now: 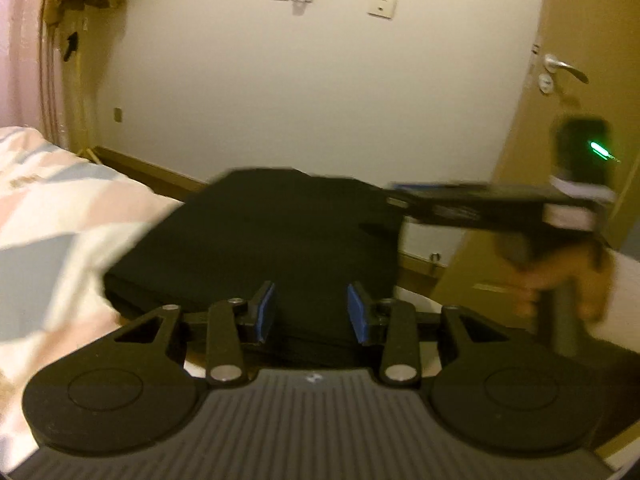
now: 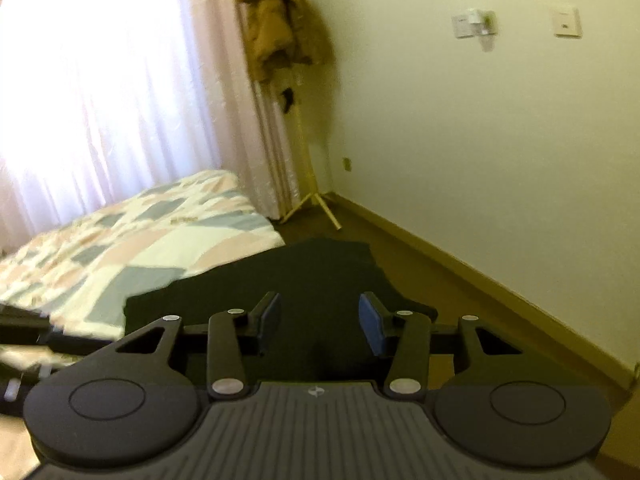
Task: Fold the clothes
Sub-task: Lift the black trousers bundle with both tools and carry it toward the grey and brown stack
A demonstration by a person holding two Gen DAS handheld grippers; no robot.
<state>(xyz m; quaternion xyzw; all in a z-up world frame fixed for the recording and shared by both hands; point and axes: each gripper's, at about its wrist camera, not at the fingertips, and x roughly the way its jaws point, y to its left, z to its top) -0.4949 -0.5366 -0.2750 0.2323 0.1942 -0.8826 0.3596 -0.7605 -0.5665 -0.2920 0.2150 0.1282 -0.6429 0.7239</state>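
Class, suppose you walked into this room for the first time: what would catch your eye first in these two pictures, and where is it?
The black garment stands out, lying dark on the corner of the pastel patchwork bed cover, just ahead of both open grippers, the left gripper and the right gripper. Next comes the bright curtained window behind the bed, with a brown coat hanging on a stand in the room's corner.

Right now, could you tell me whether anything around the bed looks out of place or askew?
The black garment lies at the edge of the patterned bed cover, and part of it seems to hang past the edge toward the floor. Nothing looks spilled or damaged.
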